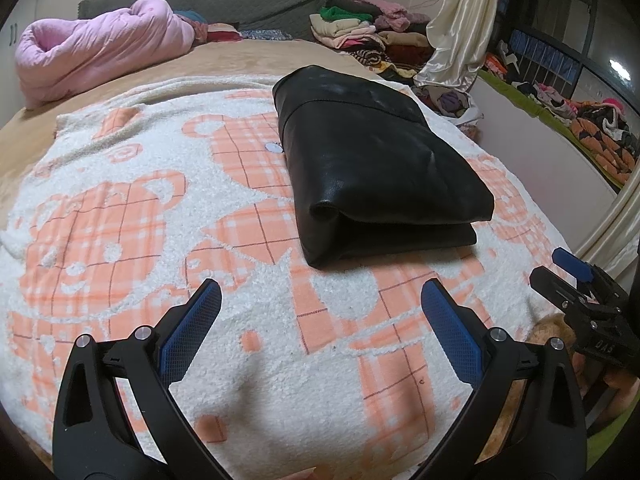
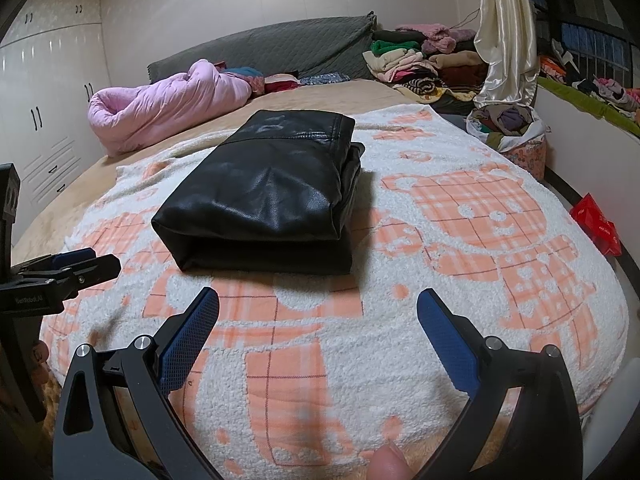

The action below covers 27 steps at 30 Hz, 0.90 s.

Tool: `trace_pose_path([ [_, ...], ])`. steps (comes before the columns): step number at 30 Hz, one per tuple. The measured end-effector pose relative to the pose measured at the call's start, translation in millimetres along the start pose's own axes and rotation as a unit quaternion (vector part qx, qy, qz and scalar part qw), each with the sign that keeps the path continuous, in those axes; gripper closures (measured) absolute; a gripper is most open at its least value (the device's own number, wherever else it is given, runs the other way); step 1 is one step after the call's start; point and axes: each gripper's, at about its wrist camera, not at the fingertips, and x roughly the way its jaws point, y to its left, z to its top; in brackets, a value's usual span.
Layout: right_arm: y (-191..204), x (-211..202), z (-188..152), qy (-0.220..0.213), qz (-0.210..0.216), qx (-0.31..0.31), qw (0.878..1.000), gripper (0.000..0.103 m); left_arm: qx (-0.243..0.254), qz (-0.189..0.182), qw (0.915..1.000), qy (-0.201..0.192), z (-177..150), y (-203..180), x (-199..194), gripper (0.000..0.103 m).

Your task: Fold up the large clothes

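A black leather garment [image 1: 372, 160] [image 2: 264, 196] lies folded into a thick rectangular stack on a white and orange bear-pattern blanket [image 1: 160, 208] [image 2: 460, 240]. My left gripper [image 1: 320, 292] hovers open over the blanket, short of the garment's near edge, nothing between its blue pads. In the right wrist view my right gripper [image 2: 318, 300] stands open too, just in front of the stack. Each gripper shows at the side of the other's view: the right one [image 1: 576, 276] and the left one [image 2: 80, 264]. Neither touches the garment.
A pink quilt [image 1: 100, 52] [image 2: 168, 104] lies bunched at the bed's far left. Stacks of folded clothes [image 1: 360, 36] [image 2: 412, 64] sit at the far right by a cream curtain [image 1: 460, 28]. A basket of clothes [image 2: 512, 128] and a red box [image 2: 596, 224] sit beside the bed.
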Motion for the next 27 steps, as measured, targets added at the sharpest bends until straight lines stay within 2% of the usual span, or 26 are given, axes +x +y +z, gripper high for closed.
trace_pose_path([
  [27,-5.9,-9.2,0.9,-0.003,-0.014,-0.009,1.0,0.004,-0.002,0.009,1.0,-0.001,0.7,5.7,-2.5,0.009],
])
